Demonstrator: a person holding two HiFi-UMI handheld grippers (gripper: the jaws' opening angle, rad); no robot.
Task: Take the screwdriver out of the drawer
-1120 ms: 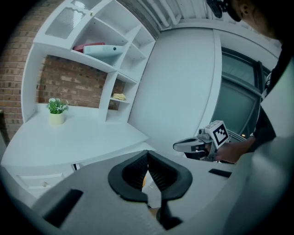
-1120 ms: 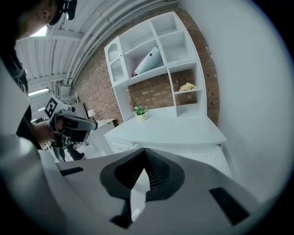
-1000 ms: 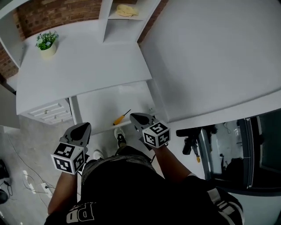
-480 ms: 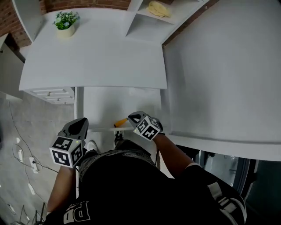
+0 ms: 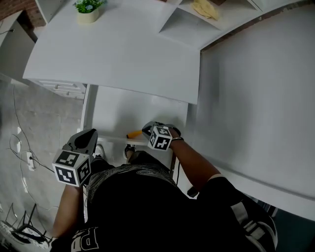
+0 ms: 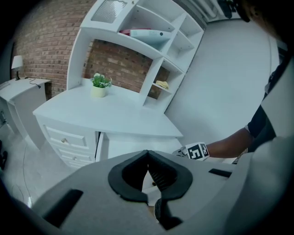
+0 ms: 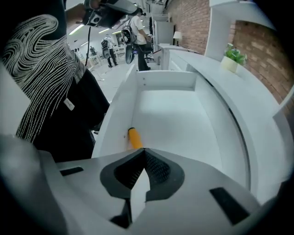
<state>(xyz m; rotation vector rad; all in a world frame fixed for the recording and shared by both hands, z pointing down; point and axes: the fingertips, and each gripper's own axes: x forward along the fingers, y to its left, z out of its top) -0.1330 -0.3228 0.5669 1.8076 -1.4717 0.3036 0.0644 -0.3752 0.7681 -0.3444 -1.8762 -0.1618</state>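
The drawer (image 5: 123, 110) under the white desk (image 5: 118, 54) stands pulled out. A screwdriver (image 5: 134, 133) with an orange handle lies inside along the drawer's front wall. My right gripper (image 5: 146, 129) is down in the drawer, its tips right at the handle's end. In the right gripper view the jaws (image 7: 144, 149) meet tip to tip, and the orange handle (image 7: 134, 138) pokes out just beyond them; the shaft is hidden under the gripper. My left gripper (image 5: 90, 134) hangs outside the drawer at its left front corner, its jaws (image 6: 147, 152) closed on nothing.
A potted plant (image 5: 88, 10) stands on the desk's far left. A shelf unit with a yellow cloth (image 5: 206, 9) rises at the back right. A stack of small drawers (image 5: 64, 88) sits left of the open drawer. Cables (image 5: 19, 147) lie on the floor at left.
My right gripper has moved forward and down into the drawer, up to the screwdriver's handle. The left gripper has stayed put. The head view has swung, shifting the desk rightward.
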